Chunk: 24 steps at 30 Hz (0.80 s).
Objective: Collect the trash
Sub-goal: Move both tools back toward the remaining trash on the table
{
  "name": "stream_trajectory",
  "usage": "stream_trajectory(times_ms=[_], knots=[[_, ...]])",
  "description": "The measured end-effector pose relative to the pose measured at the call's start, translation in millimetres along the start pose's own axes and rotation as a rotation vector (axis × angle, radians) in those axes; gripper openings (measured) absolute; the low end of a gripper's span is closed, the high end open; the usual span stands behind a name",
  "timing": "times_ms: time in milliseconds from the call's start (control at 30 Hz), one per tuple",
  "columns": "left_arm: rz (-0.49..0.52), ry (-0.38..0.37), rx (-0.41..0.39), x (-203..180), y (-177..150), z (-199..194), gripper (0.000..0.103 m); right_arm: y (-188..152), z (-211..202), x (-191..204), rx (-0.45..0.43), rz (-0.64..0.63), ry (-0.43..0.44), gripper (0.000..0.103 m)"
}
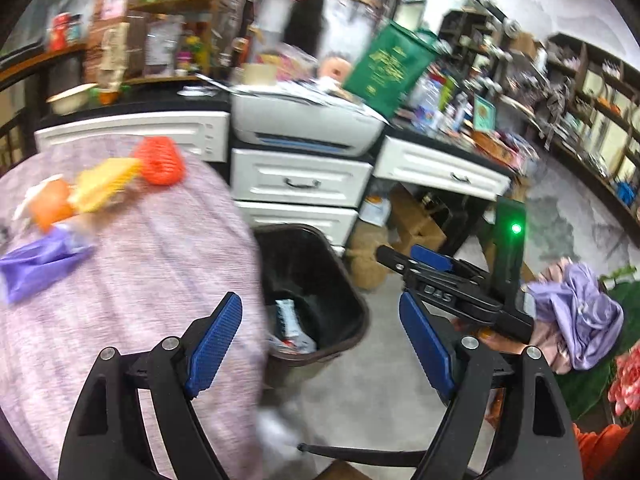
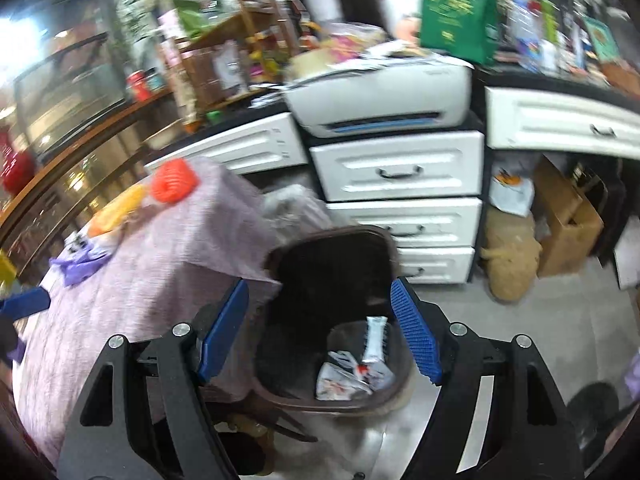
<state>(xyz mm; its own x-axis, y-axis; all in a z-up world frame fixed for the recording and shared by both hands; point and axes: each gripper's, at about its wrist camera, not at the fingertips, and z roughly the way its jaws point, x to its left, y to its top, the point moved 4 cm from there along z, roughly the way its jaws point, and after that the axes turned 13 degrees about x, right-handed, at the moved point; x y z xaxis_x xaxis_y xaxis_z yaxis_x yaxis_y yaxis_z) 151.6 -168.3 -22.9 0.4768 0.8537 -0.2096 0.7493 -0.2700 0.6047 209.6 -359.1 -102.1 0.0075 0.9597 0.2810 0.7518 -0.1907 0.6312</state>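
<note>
A dark brown trash bin [image 1: 352, 300] stands on the floor beside a table under a mauve cloth [image 1: 132, 280]. Several wrappers [image 2: 352, 372] lie at the bin's bottom. On the cloth sit an orange net [image 1: 160, 160], a yellow piece [image 1: 104, 184], an orange piece [image 1: 50, 204] and a purple wrapper [image 1: 36, 264]. My left gripper [image 1: 320, 340] is open and empty, above the table edge and bin. My right gripper [image 2: 320, 320] is open and empty over the bin [image 2: 332, 236]; it also shows in the left wrist view [image 1: 404, 258]. The orange net [image 2: 174, 180] and purple wrapper [image 2: 80, 268] are at its left.
White drawers [image 1: 300, 180] with a printer [image 1: 304, 124] and a green bag [image 1: 388, 64] on top stand behind the bin. A cardboard box [image 2: 568, 232] and a tan sack [image 2: 512, 256] sit under the desk. Crumpled lilac cloth [image 1: 580, 312] lies at right. Grey floor surrounds the bin.
</note>
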Motion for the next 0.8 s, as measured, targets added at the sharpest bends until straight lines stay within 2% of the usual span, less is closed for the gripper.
stream_trajectory(times_ms=[133, 267, 367, 700, 800], knots=[[-0.057, 0.057, -0.027, 31.1, -6.5, -21.0, 0.08, 9.3, 1.6, 37.4, 0.006, -0.071, 0.051, 0.073], [-0.094, 0.153, -0.04, 65.9, -13.7, -39.5, 0.08, 15.8, 4.2, 77.3, 0.023, -0.143, 0.113, 0.073], [-0.145, 0.177, -0.047, 95.2, -23.5, -52.2, 0.08, 18.6, 6.1, 107.8, 0.034, -0.197, 0.148, 0.073], [-0.261, 0.358, -0.032, 185.7, -60.9, -80.7, 0.08, 19.9, 17.0, 191.1, 0.078, -0.352, 0.233, 0.073], [-0.318, 0.378, -0.01, 213.5, -69.7, -84.6, 0.08, 20.3, 24.4, 212.2, 0.091, -0.384, 0.247, 0.073]])
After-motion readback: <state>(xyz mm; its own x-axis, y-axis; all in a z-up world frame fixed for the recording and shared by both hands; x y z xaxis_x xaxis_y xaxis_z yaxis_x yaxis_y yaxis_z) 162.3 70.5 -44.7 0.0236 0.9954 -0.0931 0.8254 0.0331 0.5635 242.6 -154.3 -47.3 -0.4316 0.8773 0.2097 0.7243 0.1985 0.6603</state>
